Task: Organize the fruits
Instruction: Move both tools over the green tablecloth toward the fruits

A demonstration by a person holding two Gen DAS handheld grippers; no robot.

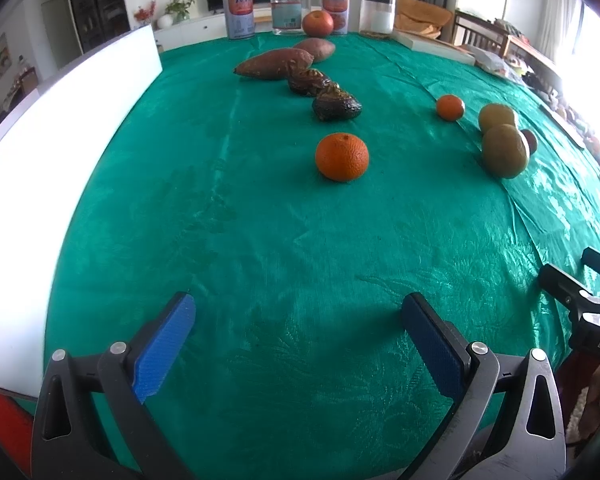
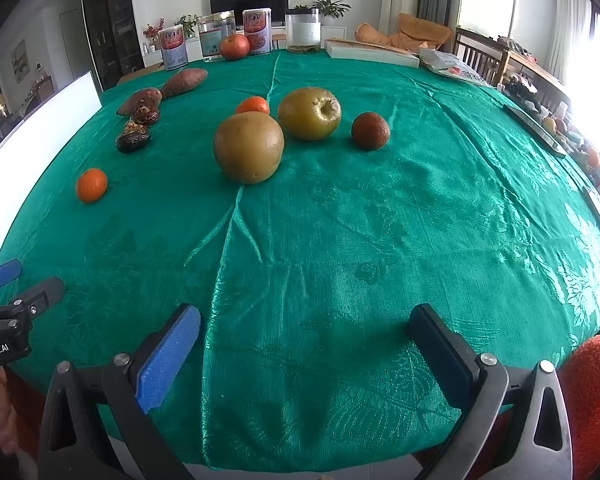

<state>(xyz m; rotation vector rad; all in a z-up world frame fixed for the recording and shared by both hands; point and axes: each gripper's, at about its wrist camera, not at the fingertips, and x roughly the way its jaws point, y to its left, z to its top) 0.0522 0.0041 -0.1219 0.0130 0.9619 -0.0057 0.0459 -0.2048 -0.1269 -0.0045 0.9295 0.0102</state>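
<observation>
Left hand-held gripper (image 1: pixel 298 344): nearest the lens, jaws spread wide, blue pads holding nothing, over bare green cloth at the near edge of the tabletop (image 1: pixel 260 240).
Right hand-held gripper (image 2: pixel 304 352): likewise released, jaws wide apart, nothing between them, over the cloth at the near edge.
Near mandarin (image 1: pixel 342 157): alone on the cloth, straight beyond the left hand-held gripper, well apart from it.
Dark fruits (image 1: pixel 336 106): two wrinkled pieces just behind the near mandarin, one after the other.
Sweet potatoes (image 1: pixel 274 64): two, behind the dark fruits, farther from the near mandarin.
Pears (image 2: pixel 248 147): two yellow-green ones side by side, right of the near mandarin; whether they touch cannot be told.
Small mandarin (image 2: pixel 252 105): just behind the pears.
Brown round fruit (image 2: pixel 370 130): just right of the pears.
Large orange fruit (image 1: pixel 318 23): far beyond the near mandarin, against the tins and jars (image 1: pixel 286 10) at the far edge.
</observation>
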